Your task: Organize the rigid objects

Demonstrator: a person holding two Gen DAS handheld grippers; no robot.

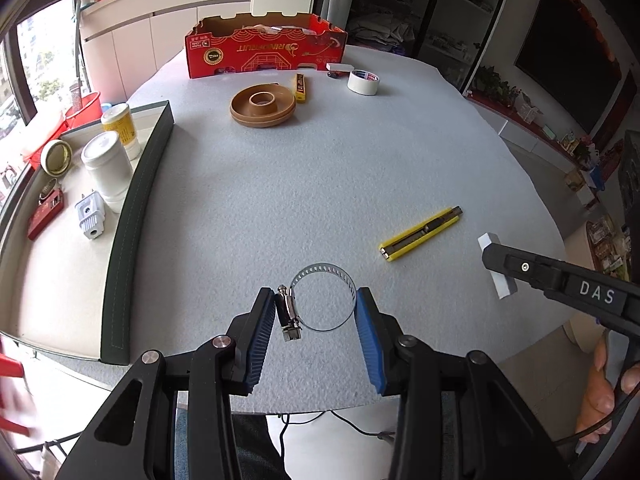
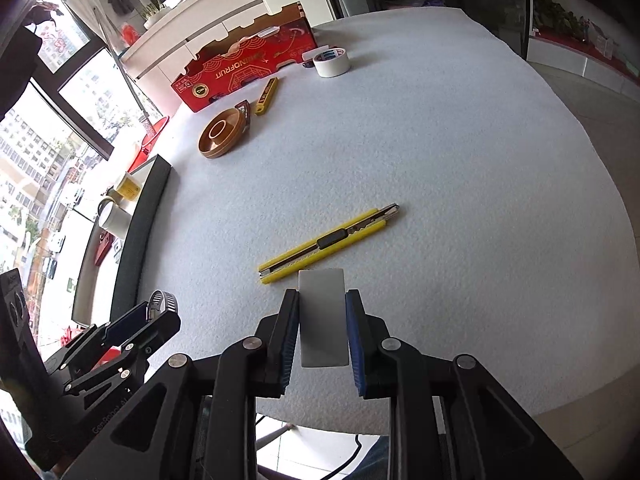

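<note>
My left wrist camera looks steeply down along its fingers at the table (image 1: 320, 184), close above it; my right one does likewise from further right; both share the knife (image 1: 420, 234), mid-frame, and the box (image 2: 244, 68) at top.

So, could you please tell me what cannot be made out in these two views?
- Red cardboard box: contents hidden by its wall, both views.
- Small dark item behind the tape roll: too small, left wrist view.
- Tray contents: mostly hidden by its rim, right wrist view.
</note>
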